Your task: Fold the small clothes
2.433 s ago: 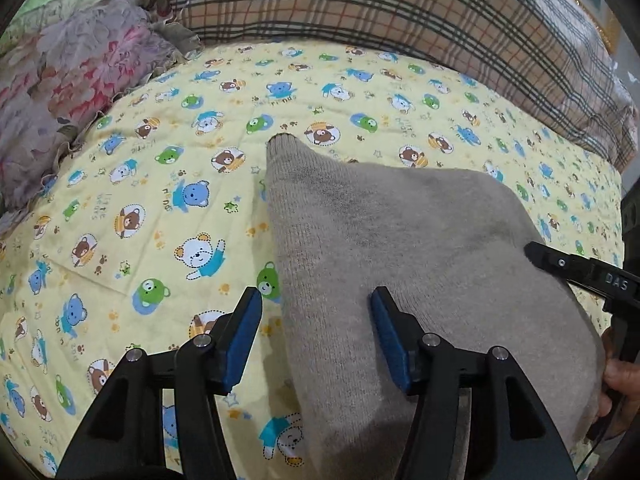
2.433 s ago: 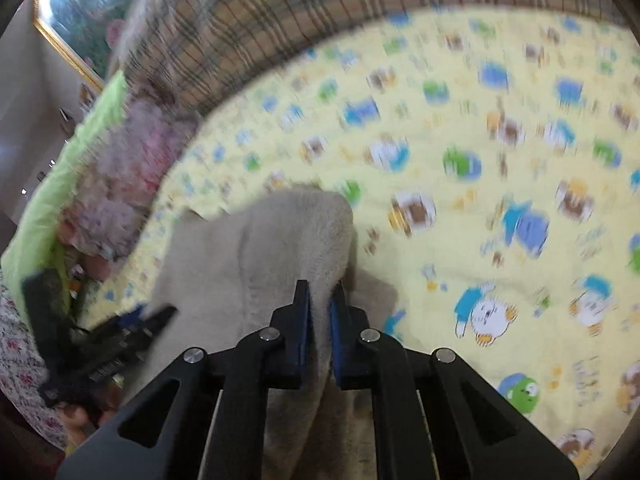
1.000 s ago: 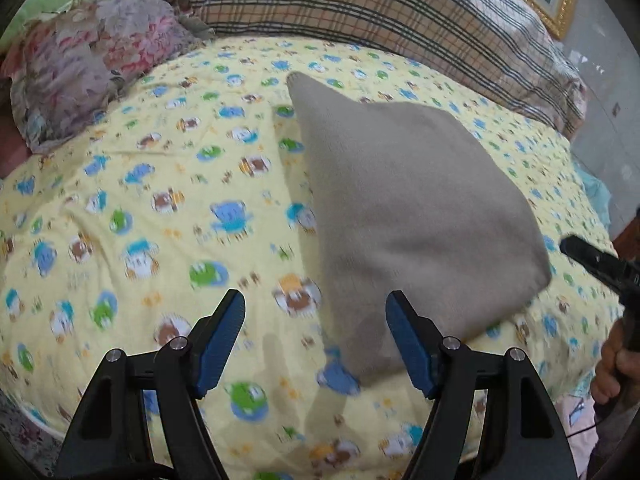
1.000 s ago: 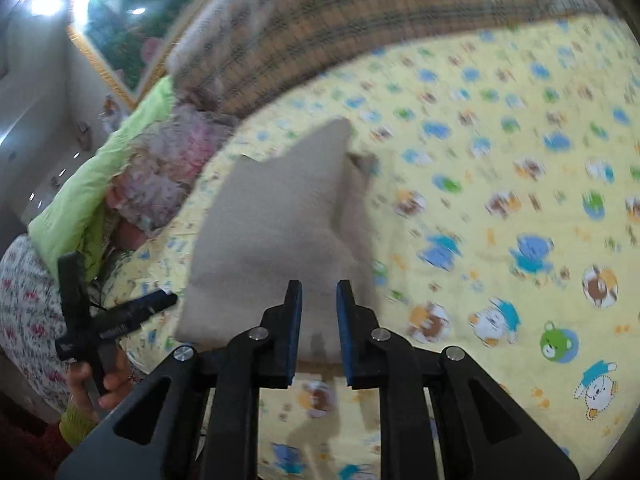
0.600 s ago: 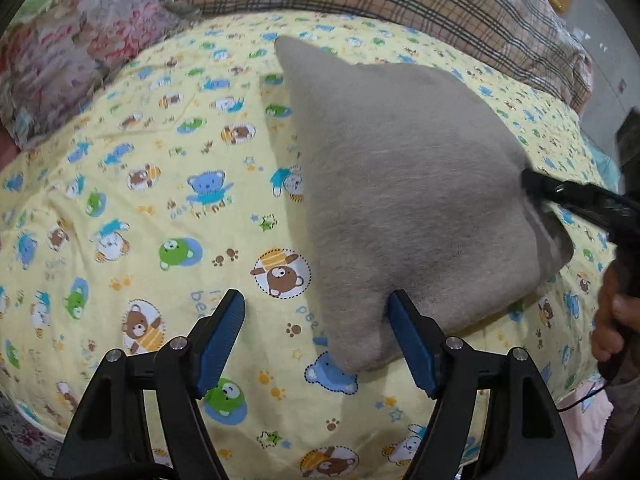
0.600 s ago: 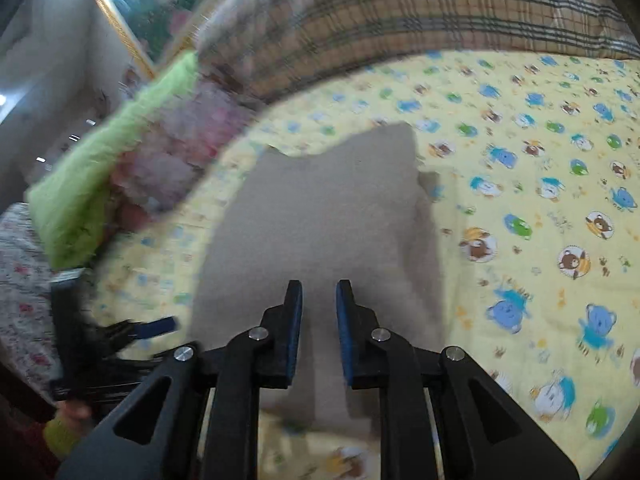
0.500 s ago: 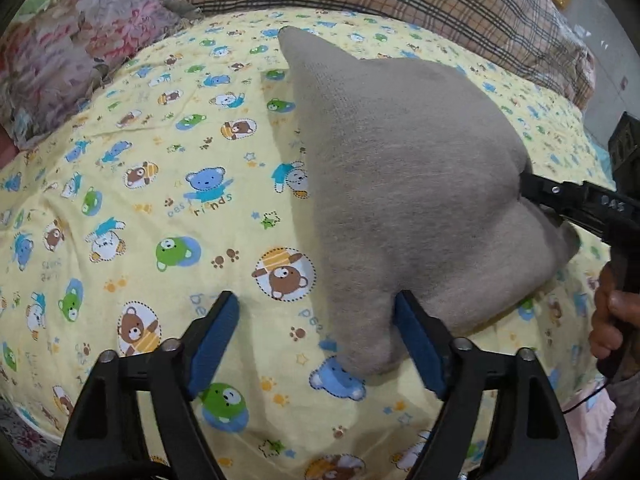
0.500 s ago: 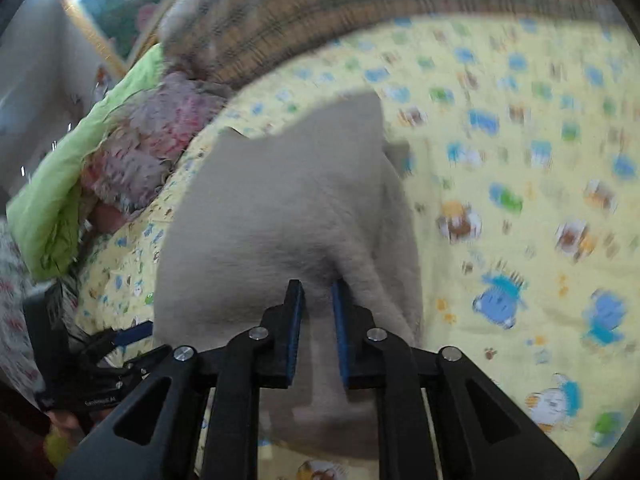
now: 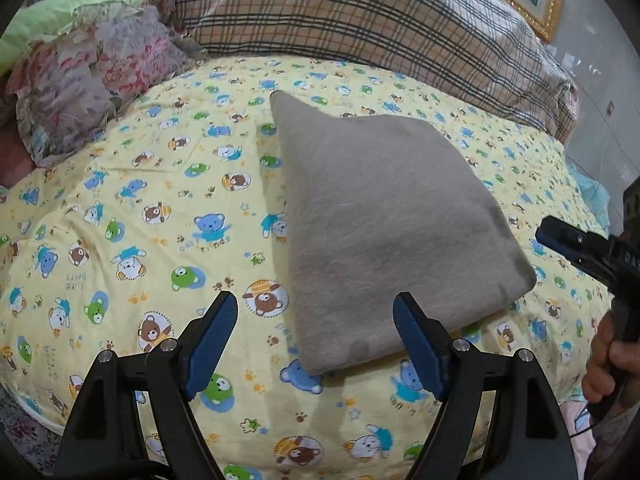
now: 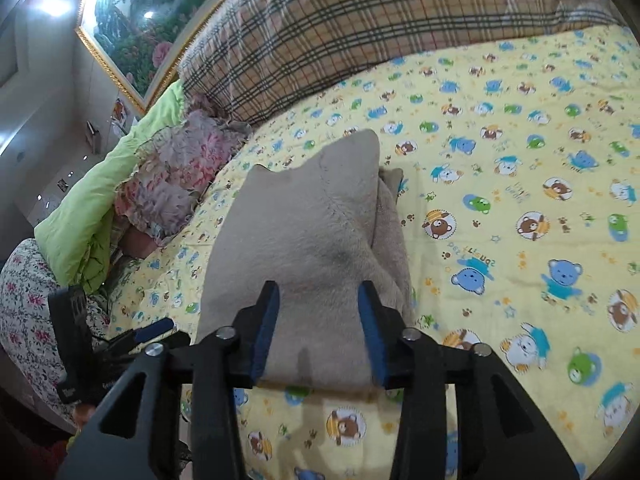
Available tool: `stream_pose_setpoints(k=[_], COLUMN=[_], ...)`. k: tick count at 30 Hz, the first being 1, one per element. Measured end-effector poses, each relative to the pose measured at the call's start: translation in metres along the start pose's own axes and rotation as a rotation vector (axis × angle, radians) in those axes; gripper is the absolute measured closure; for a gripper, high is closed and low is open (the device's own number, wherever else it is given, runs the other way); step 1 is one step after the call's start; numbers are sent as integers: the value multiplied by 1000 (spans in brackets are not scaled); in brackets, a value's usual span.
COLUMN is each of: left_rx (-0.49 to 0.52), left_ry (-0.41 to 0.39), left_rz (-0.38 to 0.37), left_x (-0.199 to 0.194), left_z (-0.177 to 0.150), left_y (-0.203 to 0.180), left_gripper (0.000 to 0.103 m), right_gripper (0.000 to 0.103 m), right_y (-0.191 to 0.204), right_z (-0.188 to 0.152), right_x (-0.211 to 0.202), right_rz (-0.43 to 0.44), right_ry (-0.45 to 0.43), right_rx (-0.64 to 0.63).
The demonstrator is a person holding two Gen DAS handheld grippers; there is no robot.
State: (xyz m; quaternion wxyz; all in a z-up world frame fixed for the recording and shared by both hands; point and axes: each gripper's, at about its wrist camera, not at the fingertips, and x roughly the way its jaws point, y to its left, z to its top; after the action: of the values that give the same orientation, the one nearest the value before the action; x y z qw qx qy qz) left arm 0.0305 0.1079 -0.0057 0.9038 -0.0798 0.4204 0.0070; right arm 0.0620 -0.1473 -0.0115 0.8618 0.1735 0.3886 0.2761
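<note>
One folded beige knit garment [image 9: 384,232] lies flat on the bed, on a yellow sheet printed with cartoon bears [image 9: 132,208]. From the left wrist view it reads as a rough four-sided bundle with one pointed corner reaching toward the pillows and a thick rounded corner toward the near right. From the right wrist view [image 10: 316,248] a second layer of the same fabric peeks out along its right edge, so the layers are stacked slightly offset.

Neither claw touches the garment. The left claw [image 9: 314,344] hangs just above the sheet at the garment's near edge, its blue-padded fingers [image 9: 210,340] spread wide apart with nothing between them. The right claw [image 10: 318,328] hovers over the garment's near end with its fingers also parted, less widely, and empty. In the left wrist view the right claw [image 9: 560,240] also shows at the right edge, just beside the garment's right corner, held by a hand [image 9: 608,364].

Beyond the garment a plaid pillow [image 9: 360,20] runs across the head of the bed, with a floral ruffled cushion [image 9: 80,80] and a lime-green quilt [image 10: 100,192] to its left. A gold-framed landscape painting [image 10: 140,20] hangs on the wall behind.
</note>
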Motion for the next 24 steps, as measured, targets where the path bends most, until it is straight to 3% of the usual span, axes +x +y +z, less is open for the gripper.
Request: stream_pose_setpoints(k=[8,10,12,21,24], left_rx=[20,15,10,25,33], left_ry=[-17,-14,-13,-47,-52], left_rz=[28,29,34,114,120], left_x=[-6,-7,-9,-19,-22], left_z=[-10,-14,-19,-31,-36], left_y=[-19,-19,-19,-16,-15], left_gripper=[22,22,22,21,21], right_gripper=[60,56,45,24,21], right_y=[-2,0,4,16,18], right_z=[-13,-18,-23,-51,-59], right_x=[-6,-9,-14,-29,-30], right_rz=[-5,-19,-39,-84,-96], right_ry=[19,20,16,10,18], right_rx=[-1,-18,-42,-137,-160])
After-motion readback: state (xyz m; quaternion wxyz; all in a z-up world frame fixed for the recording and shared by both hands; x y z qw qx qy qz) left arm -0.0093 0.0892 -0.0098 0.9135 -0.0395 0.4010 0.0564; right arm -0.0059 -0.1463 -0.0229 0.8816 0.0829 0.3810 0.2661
